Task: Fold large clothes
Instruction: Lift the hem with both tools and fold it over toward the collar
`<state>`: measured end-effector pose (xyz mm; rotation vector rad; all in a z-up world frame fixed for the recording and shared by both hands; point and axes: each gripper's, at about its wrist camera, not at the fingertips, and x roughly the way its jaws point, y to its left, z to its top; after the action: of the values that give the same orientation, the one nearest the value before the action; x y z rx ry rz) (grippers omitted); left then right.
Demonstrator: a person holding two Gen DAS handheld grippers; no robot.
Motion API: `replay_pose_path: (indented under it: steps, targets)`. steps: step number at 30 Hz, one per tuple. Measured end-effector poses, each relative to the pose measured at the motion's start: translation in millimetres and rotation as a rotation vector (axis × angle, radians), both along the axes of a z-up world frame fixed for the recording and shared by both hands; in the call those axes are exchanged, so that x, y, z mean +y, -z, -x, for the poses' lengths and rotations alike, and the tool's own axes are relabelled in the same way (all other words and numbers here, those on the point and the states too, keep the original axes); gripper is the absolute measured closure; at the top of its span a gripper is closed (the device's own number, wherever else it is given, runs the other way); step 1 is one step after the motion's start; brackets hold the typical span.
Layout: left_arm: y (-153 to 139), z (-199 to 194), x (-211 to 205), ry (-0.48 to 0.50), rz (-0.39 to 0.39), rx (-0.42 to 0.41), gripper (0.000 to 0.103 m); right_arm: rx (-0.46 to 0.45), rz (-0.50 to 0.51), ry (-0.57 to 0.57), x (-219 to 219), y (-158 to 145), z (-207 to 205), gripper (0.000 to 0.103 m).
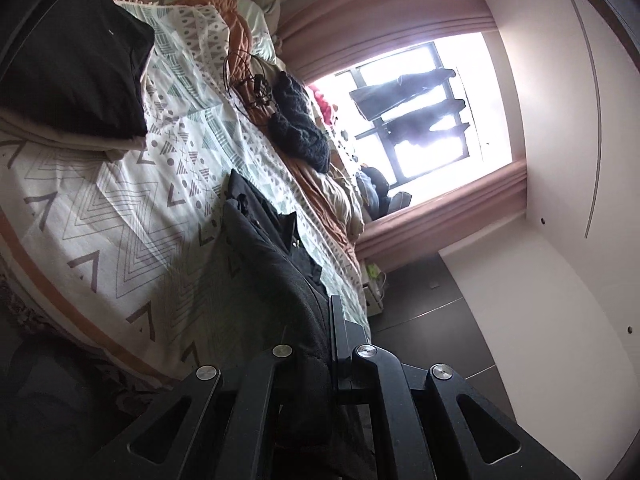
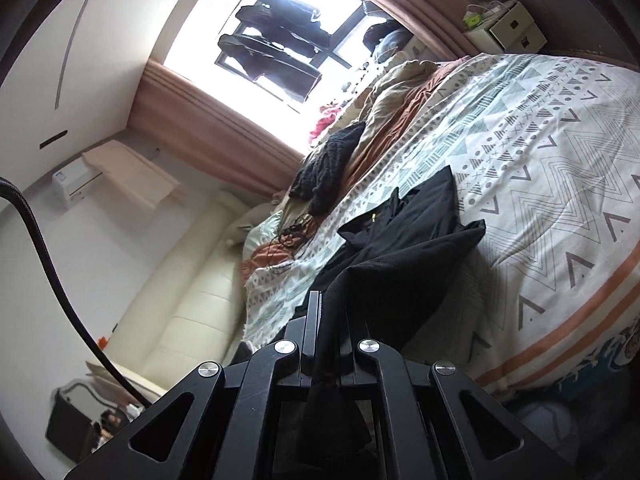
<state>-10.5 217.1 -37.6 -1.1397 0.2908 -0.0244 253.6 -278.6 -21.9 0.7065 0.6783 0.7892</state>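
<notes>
both tongs, left tongs [image 1: 320, 320] and right tongs [image 2: 326, 312], pinch the black garment [image 2: 404, 248] above the patterned bed [image 2: 540, 152].

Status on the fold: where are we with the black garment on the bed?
Done: a folded black stack sits at the bed's end. In hand: left gripper and right gripper are each shut on cloth of the black garment, lifting it off the patterned bedspread. Left: no fold visible yet.
</notes>
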Motion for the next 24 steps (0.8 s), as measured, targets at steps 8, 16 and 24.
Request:
replay_pose_path:
  steps: [8,16,24]
  targets:
    - [-33,46,5,-0.038,-0.008,-0.074,0.100,-0.083,-0.040,-0.011,4,-36,35,0.098]
    - [-50,48,7,-0.061,-0.043,-0.097,0.100,-0.120,-0.043,-0.001,-1,-52,43,0.098]
    - [-48,5,21,-0.065,-0.015,-0.053,0.100,-0.053,-0.024,0.016,8,-37,3,0.098]
